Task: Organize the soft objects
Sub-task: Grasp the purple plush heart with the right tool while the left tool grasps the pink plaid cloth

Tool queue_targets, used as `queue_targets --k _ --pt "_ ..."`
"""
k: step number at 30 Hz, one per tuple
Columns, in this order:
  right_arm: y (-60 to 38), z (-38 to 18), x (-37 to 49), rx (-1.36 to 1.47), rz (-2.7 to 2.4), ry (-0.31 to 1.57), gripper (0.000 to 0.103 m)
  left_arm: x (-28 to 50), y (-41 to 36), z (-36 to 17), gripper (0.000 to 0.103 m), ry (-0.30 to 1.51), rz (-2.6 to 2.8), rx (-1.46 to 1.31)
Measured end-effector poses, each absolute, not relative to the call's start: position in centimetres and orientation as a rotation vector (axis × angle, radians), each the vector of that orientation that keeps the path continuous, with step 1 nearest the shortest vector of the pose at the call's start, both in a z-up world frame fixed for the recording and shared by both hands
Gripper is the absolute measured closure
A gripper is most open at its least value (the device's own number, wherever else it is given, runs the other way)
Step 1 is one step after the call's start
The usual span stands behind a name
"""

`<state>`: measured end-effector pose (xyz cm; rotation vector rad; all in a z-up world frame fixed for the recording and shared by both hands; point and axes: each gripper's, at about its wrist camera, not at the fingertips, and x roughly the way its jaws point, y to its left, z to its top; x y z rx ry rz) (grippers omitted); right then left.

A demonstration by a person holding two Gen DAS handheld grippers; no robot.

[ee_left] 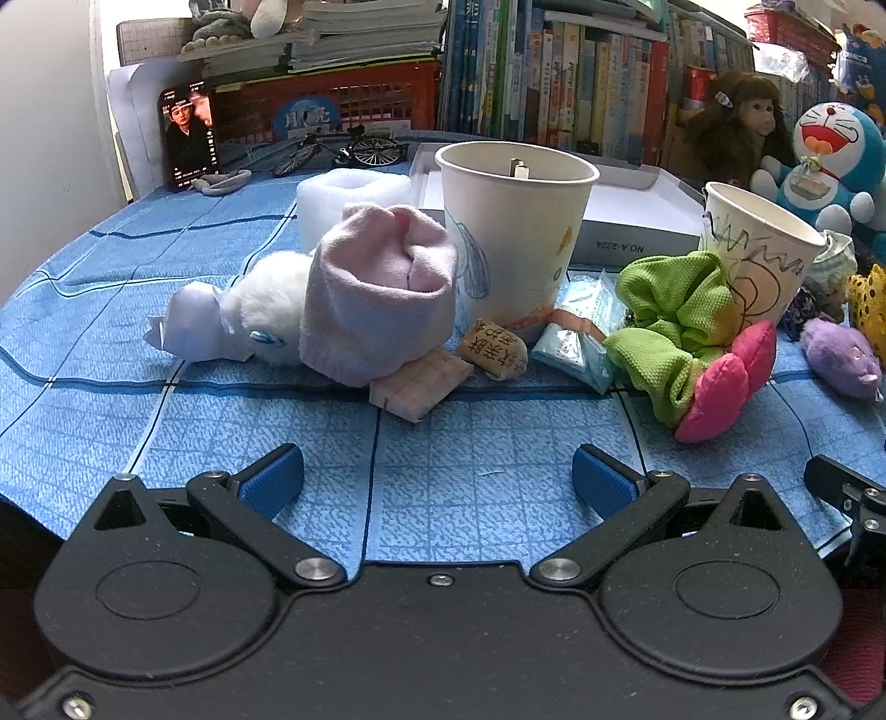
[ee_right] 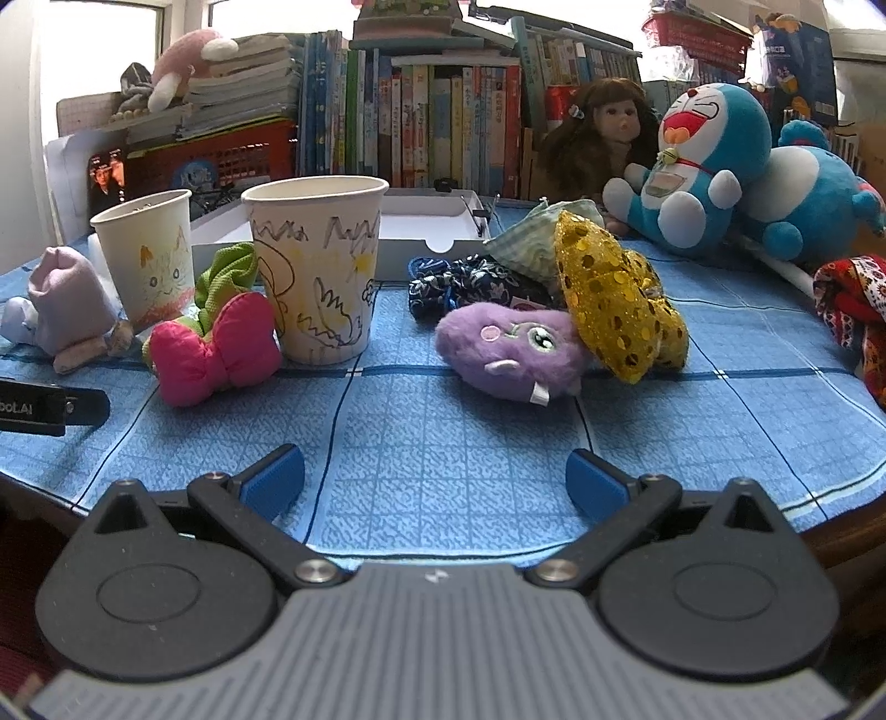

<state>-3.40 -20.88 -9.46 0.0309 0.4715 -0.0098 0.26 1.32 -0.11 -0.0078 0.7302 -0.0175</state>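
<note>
pink rolled sock lies on blue cloth left of cat-drawn paper cup | purple plush beside gold sequin bow | my left claw spread wide, empty | my right claw likewise

In front of me the table wears a blue checked cloth. Behind it a row of books stands upright, beside a red basket under stacked papers. Daylight enters from a window at left.
</note>
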Motion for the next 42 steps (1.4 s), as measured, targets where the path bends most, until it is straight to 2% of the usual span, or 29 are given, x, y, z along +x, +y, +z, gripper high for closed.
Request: queue_targets --k 5,7,9,11,14,18,21,23,31,37,38,39,41,42 --pt "-21.8 -8.4 -3.8 0.068 0.022 0.419 0.007 0.1 2.3 0.5 0.002 0.718 -0.022 -0.062" --pt "-21.9 -7.9 -4.0 0.052 0.028 0.388 0.011 0.1 2.9 0.8 0.010 0.716 -0.027 -0.090" --pt "-22.0 -7.5 -3.9 0.031 0.034 0.373 0.014 0.2 3.4 1.2 0.031 0.711 -0.036 -0.119" --pt "-22.1 -7.4 -3.5 0.022 0.032 0.373 0.020 0.2 3.8 1.6 0.043 0.707 -0.050 -0.142" --pt "-22.5 -7.4 -2.9 0.023 0.015 0.382 0.024 0.2 4.1 2.0 0.053 0.697 -0.084 -0.166" --pt "-23.5 -7.4 -2.0 0.051 -0.025 0.383 0.024 0.3 4.1 2.2 0.055 0.683 -0.071 -0.145" --pt "-24.0 -7.4 -1.5 0.060 -0.045 0.378 0.020 0.8 4.1 2.2 0.061 0.680 -0.052 -0.128" --pt "-24.1 -7.4 -0.8 0.053 -0.048 0.377 0.016 1.2 4.1 2.1 0.061 0.679 -0.055 -0.115" --pt "-23.8 -7.5 1.8 -0.003 -0.048 0.377 0.008 3.2 3.6 0.9 0.060 0.685 -0.054 -0.049" --pt "-24.1 -7.7 3.3 -0.010 -0.042 0.387 0.007 3.1 3.3 0.6 0.060 0.672 -0.062 -0.023" --pt "-24.1 -7.8 3.5 -0.006 -0.036 0.394 0.007 3.0 3.3 0.6 0.063 0.670 -0.061 -0.023" --pt "-24.2 -7.9 3.5 0.001 -0.028 0.402 0.008 2.8 3.2 0.7 0.068 0.668 -0.056 -0.026" --pt "-24.2 -8.0 3.3 0.003 -0.033 0.405 0.024 2.5 3.3 0.7 0.074 0.670 -0.060 -0.038" --pt "-24.1 -8.0 3.2 -0.007 -0.040 0.401 0.025 2.3 3.2 0.8 0.077 0.669 -0.061 -0.041"
